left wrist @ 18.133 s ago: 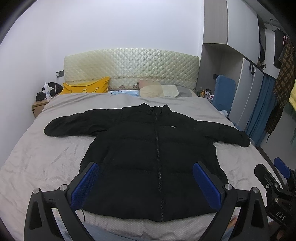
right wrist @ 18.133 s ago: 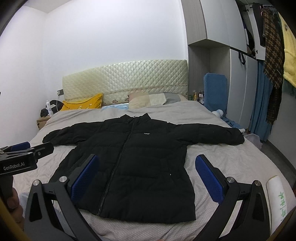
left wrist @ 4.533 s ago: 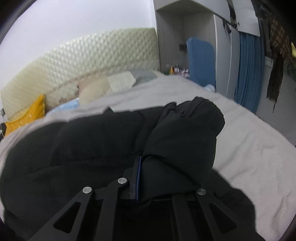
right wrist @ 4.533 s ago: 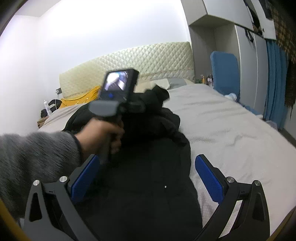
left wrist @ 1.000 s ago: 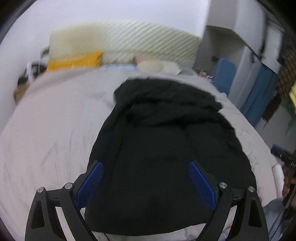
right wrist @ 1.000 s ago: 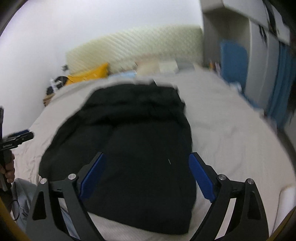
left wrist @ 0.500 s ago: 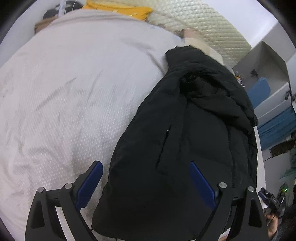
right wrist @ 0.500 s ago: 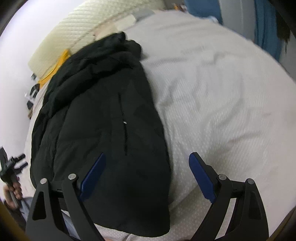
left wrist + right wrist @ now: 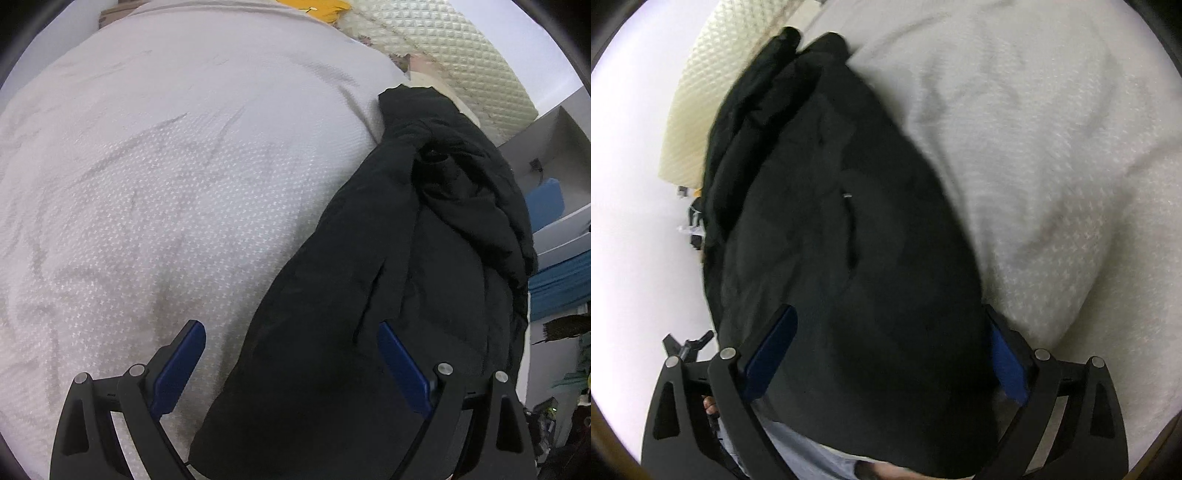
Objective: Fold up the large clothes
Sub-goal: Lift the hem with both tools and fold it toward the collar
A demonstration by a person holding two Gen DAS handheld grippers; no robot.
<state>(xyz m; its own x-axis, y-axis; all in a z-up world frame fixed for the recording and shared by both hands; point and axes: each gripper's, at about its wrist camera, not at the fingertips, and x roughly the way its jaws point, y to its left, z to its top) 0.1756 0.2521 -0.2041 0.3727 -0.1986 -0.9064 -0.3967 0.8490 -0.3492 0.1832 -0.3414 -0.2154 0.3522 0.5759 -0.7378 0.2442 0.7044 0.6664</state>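
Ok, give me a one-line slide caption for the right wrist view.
Open right gripper poised over the near hem of a black puffer jacket, sleeves folded in, on a pale grey bedspread.

The bed (image 9: 155, 177) is covered by a pale grey spread (image 9: 1052, 155) with a fine dotted weave, creased in shallow wrinkles. A black jacket (image 9: 399, 280) lies directly on it, folded lengthwise into a long narrow bundle, its sleeves drawn in on top near the collar end; its hem end reaches the near edge of the bed. A pocket slit with a small metal zip pull (image 9: 847, 195) shows on its upper face. At the far end a yellow cushion (image 9: 317, 7) and a pale pillow (image 9: 424, 79) rest by the quilted cream headboard (image 9: 454, 51). The spread to either side of the jacket is bare
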